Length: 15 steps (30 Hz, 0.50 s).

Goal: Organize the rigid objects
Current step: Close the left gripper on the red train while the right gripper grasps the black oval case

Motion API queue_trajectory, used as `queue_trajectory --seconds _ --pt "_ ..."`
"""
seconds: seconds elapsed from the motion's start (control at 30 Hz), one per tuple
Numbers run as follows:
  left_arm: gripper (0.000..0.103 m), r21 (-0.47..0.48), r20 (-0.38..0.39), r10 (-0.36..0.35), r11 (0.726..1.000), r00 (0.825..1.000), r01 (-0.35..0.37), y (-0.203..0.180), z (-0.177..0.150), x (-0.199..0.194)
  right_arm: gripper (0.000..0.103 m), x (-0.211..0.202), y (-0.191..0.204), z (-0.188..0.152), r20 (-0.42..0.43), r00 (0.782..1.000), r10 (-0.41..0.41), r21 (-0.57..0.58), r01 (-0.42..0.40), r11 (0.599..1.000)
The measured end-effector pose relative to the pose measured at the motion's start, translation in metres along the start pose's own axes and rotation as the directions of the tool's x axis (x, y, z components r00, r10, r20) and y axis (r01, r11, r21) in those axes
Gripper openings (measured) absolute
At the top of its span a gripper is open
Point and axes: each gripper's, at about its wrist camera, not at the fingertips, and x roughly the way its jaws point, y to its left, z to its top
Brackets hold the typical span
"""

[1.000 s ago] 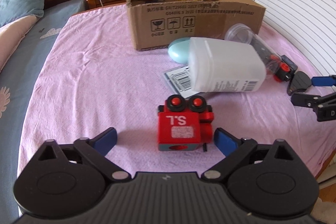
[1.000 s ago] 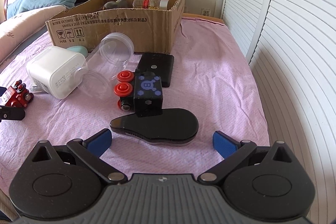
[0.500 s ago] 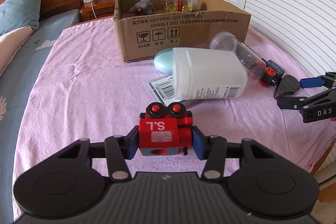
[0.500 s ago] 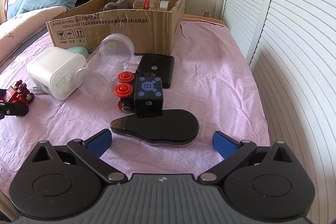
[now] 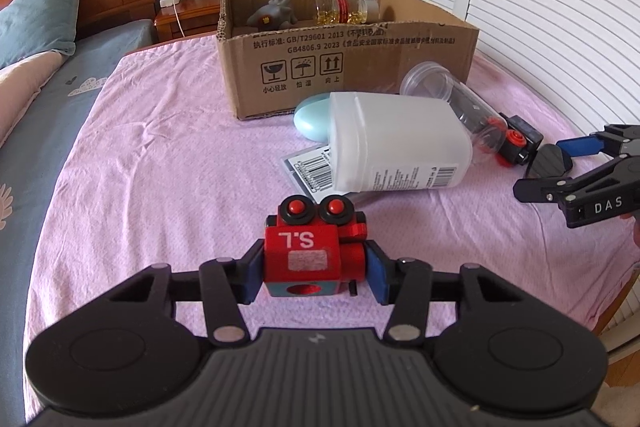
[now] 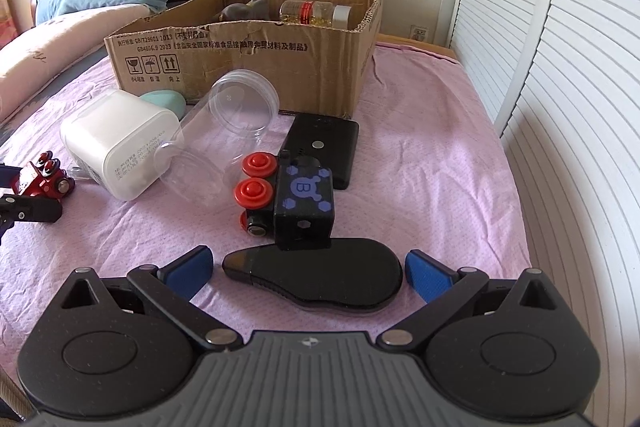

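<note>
My left gripper is shut on a red toy train block marked "S.L", its blue pads pressing both sides, on the pink bedspread. The same red toy shows at the far left of the right wrist view. My right gripper stands open, with a flat black oval object lying between its blue pads, which do not touch it. Just beyond sits a black toy train block with red wheels. An open cardboard box stands further back, holding a grey figure and a pill bottle.
A white plastic container lies on its side over a barcoded sheet, beside a teal oval and a clear jar. A black rectangular device lies near the box. Slatted doors run along the right; pillows lie left.
The left gripper's jaws closed around the red toy train and now press on it. The right gripper came slightly nearer the black oval object and stayed open.
</note>
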Motion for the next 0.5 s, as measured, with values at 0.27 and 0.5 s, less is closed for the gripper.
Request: queue_trajectory --seconds 0.27,0.5 --pt "0.051 -0.003 0.003 0.007 1.0 1.0 -0.007 -0.0008 0.0009 0.0008 0.093 -0.0046 0.0008 -0.0005 0.002 1.0 0.006 -0.009 -0.006 1.0" --pt "0.053 -0.009 0.006 0.013 1.0 1.0 -0.013 0.0006 0.0007 0.0017 0.094 -0.002 -0.0001 0.0007 0.006 1.0 0.006 -0.007 -0.006 1.0"
